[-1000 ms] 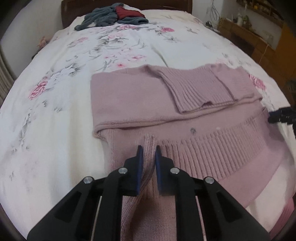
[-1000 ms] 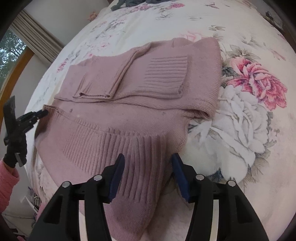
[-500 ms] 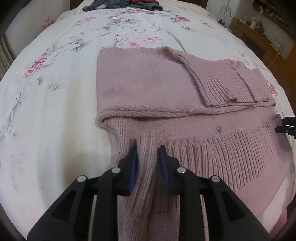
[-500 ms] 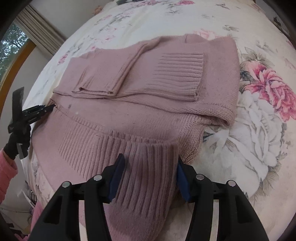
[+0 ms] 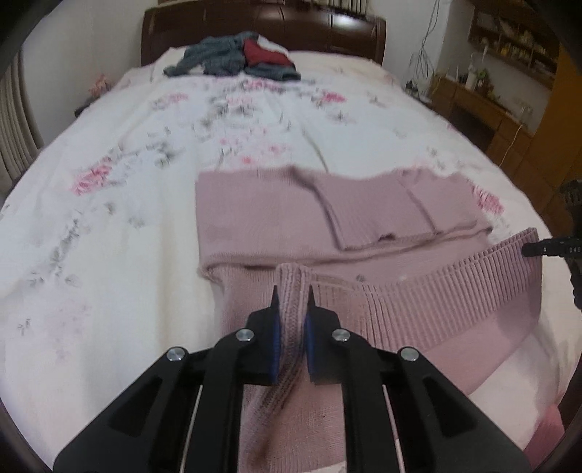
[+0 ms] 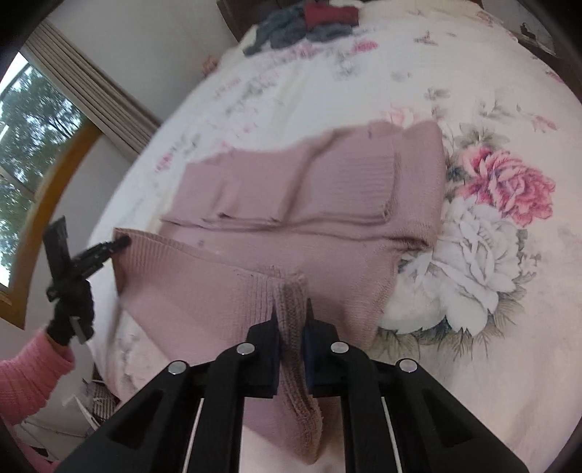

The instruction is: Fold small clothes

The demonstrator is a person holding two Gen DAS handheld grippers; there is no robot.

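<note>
my left gripper (image 5: 291,291) has its fingers pinched on a bunched ridge of the ribbed hem (image 5: 436,291) of the pink sweater (image 5: 262,218), the knit squeezed up between the blue pads. my right gripper (image 6: 290,305) is clamped the same way on the hem's other corner, a fold of ribbing standing between its pads. the sweater lies on the floral bedspread (image 5: 109,236), near the foot of the bed, with its two sleeves (image 6: 291,189) folded across the body and lying side by side, cuffs toward me. the hem edge is raised off the body between my two grips; from the right wrist view i can see my left gripper (image 6: 122,241) at the far corner, gloved hand (image 6: 71,316) and pink cuff (image 6: 29,378) behind it. a pile of grey and red clothes (image 5: 236,56) sits well apart by the dark headboard (image 5: 345,32). the bedspread's print looks motion-blurred.
</note>
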